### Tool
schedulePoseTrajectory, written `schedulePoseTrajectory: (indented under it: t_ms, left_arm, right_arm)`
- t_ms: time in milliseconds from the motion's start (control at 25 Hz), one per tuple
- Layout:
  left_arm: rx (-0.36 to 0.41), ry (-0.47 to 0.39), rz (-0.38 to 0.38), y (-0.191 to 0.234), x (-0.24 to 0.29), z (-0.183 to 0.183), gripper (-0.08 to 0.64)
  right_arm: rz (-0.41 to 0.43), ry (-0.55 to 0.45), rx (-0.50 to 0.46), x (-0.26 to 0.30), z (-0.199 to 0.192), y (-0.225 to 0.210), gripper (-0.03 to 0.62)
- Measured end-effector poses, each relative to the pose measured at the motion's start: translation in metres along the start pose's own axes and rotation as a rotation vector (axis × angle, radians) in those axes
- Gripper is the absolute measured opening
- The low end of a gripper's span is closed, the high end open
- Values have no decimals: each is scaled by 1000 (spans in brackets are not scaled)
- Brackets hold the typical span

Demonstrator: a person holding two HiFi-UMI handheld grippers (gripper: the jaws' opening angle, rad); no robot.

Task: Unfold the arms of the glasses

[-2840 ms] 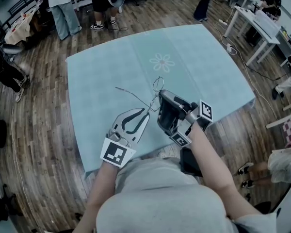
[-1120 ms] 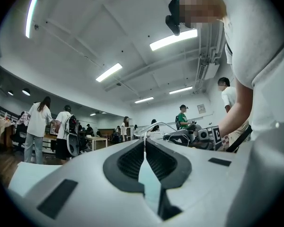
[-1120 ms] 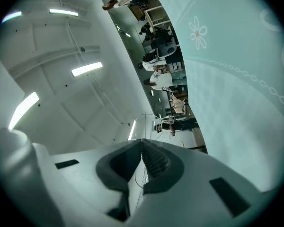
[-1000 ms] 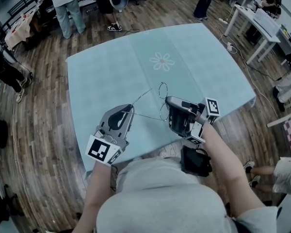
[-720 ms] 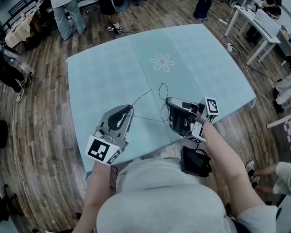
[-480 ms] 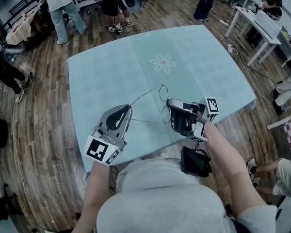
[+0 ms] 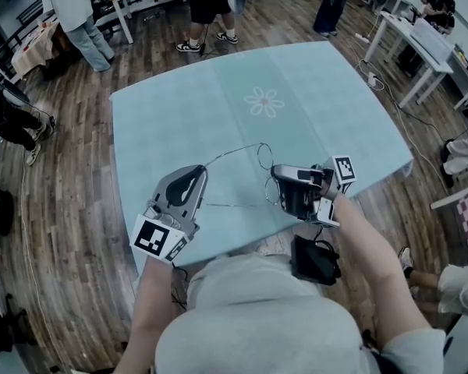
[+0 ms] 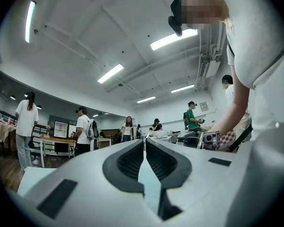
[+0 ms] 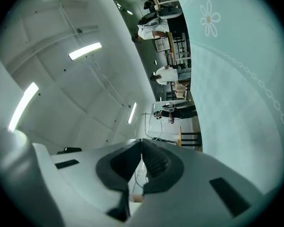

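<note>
Glasses (image 7: 264, 156) are up off the table (image 7: 320, 100), frame pinched in my right tongs (image 7: 278, 182). Both arms run left from the right tongs, toward my left tongs (image 7: 197, 171) — clenched at the upper arm's tip; lower arm ungripped.

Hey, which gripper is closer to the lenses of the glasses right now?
Right. The right gripper is clamped on the glasses right beside the lenses. The left gripper is at the far tip of one temple arm, well away from them.
</note>
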State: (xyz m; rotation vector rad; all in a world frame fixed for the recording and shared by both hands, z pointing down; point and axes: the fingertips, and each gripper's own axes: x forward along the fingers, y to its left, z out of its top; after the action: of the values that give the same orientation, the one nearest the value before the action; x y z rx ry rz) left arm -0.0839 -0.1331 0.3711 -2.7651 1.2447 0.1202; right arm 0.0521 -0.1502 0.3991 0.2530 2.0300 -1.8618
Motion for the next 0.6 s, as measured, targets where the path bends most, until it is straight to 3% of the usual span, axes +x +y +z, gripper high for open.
schedulePoseTrajectory:
  t_ms: [600]
  left_arm:
    - [-10,54,47,19,5,-9,23]
  right_arm:
    - [-36,42,-7,-1,-12,-7,11]
